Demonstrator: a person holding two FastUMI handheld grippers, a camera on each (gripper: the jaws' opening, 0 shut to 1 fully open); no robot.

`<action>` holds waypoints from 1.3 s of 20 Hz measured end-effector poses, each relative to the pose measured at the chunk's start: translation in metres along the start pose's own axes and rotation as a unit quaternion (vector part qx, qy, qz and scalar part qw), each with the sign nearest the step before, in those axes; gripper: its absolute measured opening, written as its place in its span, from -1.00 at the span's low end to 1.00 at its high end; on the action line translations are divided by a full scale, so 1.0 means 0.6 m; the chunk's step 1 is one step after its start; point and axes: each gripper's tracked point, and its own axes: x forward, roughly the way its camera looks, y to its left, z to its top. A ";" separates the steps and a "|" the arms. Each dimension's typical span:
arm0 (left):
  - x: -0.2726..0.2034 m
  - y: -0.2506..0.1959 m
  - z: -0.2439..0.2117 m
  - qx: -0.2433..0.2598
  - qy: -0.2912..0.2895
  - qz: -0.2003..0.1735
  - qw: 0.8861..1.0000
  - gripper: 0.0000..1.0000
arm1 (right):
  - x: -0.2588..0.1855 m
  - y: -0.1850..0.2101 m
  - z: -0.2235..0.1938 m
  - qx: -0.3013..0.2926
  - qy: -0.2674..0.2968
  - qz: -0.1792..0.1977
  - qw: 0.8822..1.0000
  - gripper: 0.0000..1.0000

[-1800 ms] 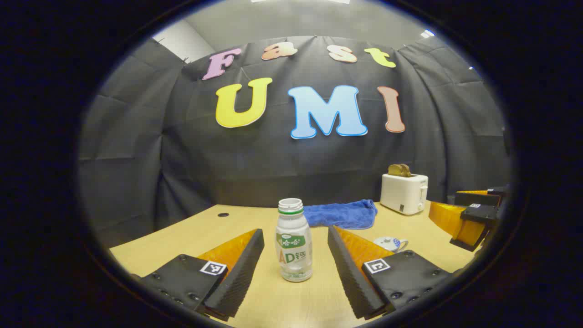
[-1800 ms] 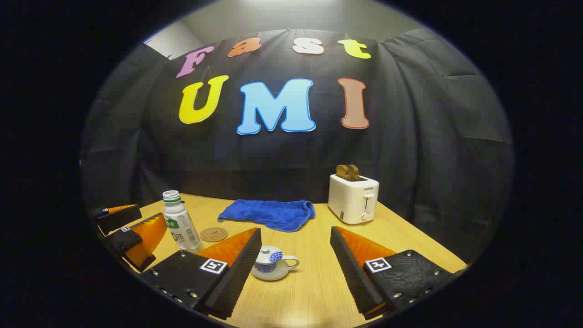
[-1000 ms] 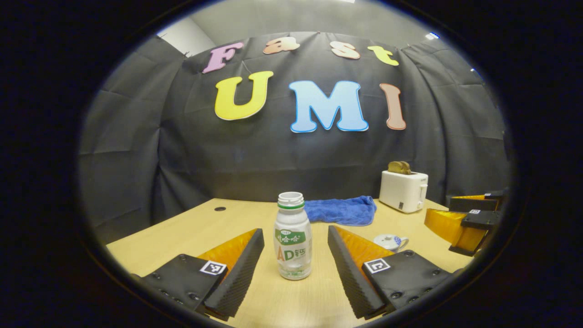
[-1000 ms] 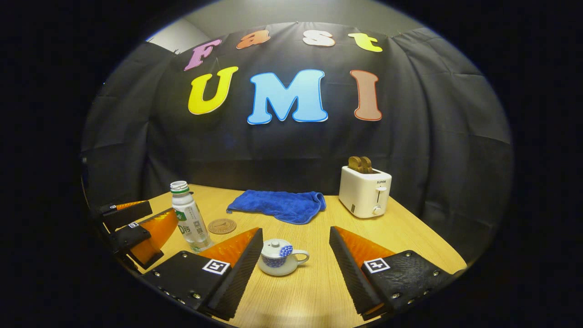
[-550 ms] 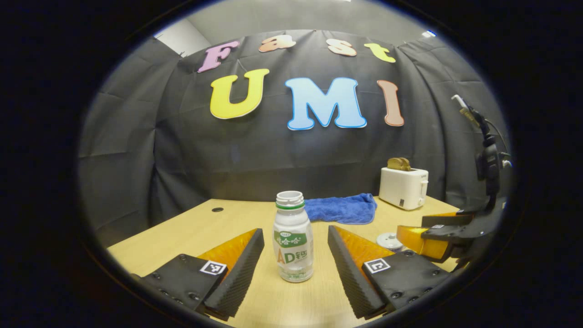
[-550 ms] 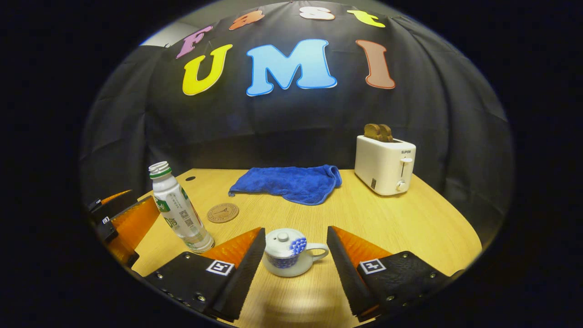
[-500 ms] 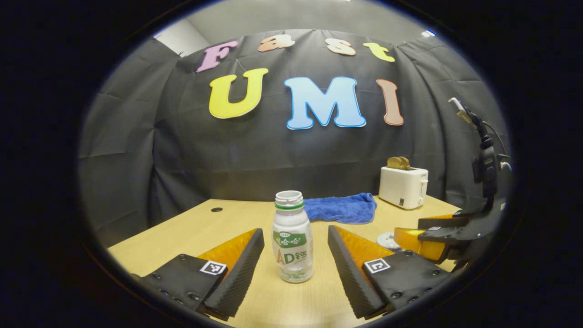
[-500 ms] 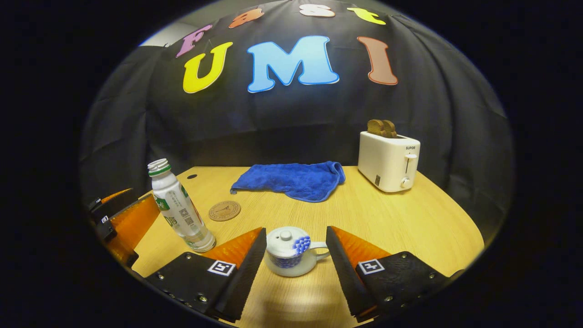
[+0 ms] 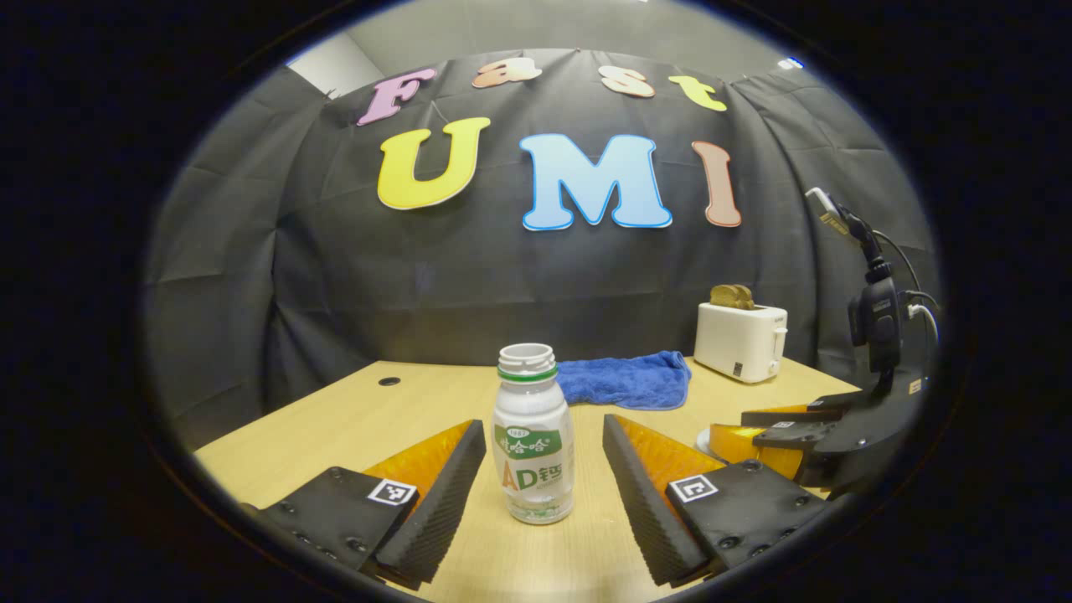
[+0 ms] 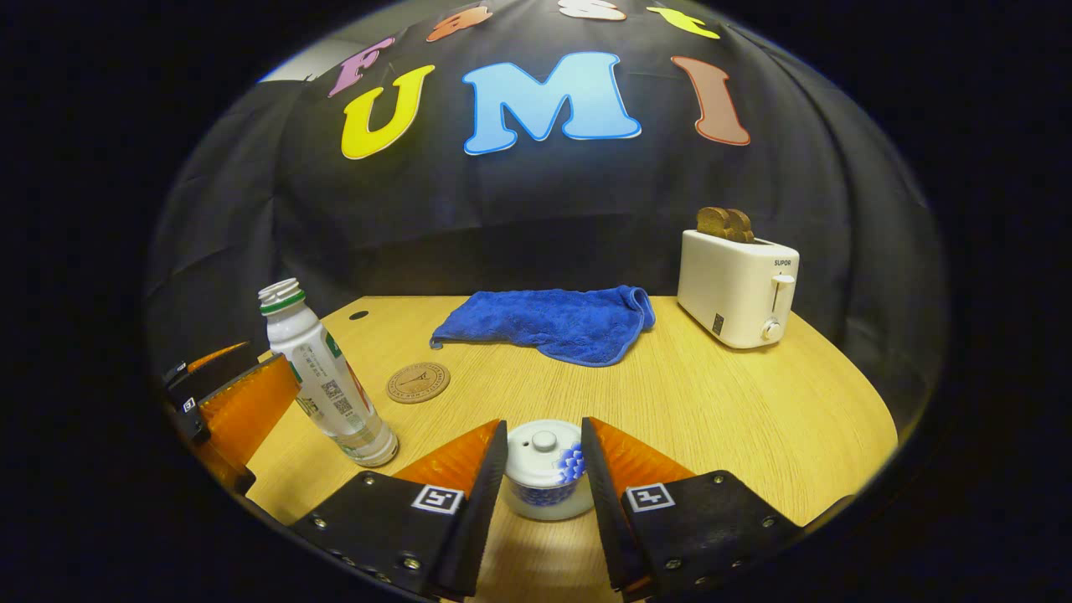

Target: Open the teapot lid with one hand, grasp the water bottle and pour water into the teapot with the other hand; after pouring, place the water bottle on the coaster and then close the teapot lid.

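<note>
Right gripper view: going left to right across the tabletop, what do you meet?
left gripper → water bottle → coaster → teapot between the right gripper's fingers → toaster. The blue towel is left out; it spans the middle.

On the light wooden table (image 10: 737,419) we see a capless water bottle (image 10: 322,377), a round coaster (image 10: 418,382), a small lidded teapot (image 10: 546,473), a crumpled blue towel (image 10: 553,322) and a white toaster (image 10: 737,285).
</note>
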 end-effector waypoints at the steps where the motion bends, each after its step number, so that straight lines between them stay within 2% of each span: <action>1: 0.002 0.000 -0.003 -0.001 0.002 0.000 1.000 0.95 | 0.008 0.003 -0.005 -0.005 -0.001 0.003 1.000 -0.02; 2: 0.004 0.001 -0.005 -0.002 0.003 0.000 1.000 0.99 | 0.011 0.005 -0.006 -0.012 0.000 0.003 1.000 -0.11; 3: 0.006 0.002 -0.009 -0.003 0.005 -0.001 1.000 0.99 | 0.007 0.003 0.000 -0.018 -0.005 -0.004 1.000 -0.09; 4: 0.008 0.002 -0.009 -0.004 0.006 -0.001 1.000 1.00 | 0.033 0.004 -0.003 -0.015 -0.006 -0.008 1.000 -0.71; 5: 0.008 0.004 -0.010 -0.005 0.006 -0.001 1.000 1.00 | 0.009 0.001 0.001 -0.020 -0.007 -0.008 1.000 -0.69; 8: 0.012 0.007 -0.011 -0.004 0.007 0.001 1.000 0.99 | 0.016 0.001 0.006 -0.019 -0.004 -0.008 1.000 -0.69; 9: 0.015 0.007 -0.013 -0.003 0.008 0.001 1.000 0.99 | 0.023 0.004 0.003 -0.014 -0.006 -0.002 1.000 -0.63; 10: 0.017 0.009 -0.013 -0.003 0.009 0.003 1.000 0.99 | 0.019 0.001 0.001 -0.014 -0.003 -0.002 1.000 -0.82; 15: 0.027 0.012 -0.022 -0.006 0.011 0.003 1.000 1.00 | 0.020 0.003 0.006 -0.017 -0.006 0.003 1.000 -0.82; 23: 0.051 0.026 -0.027 0.003 0.004 0.009 1.000 0.99 | -0.022 -0.006 0.067 0.007 -0.060 0.005 0.998 -0.82; 26: 0.070 0.018 -0.027 0.011 0.004 -0.001 1.000 1.00 | -0.047 -0.014 0.084 0.010 -0.074 0.004 0.997 -0.82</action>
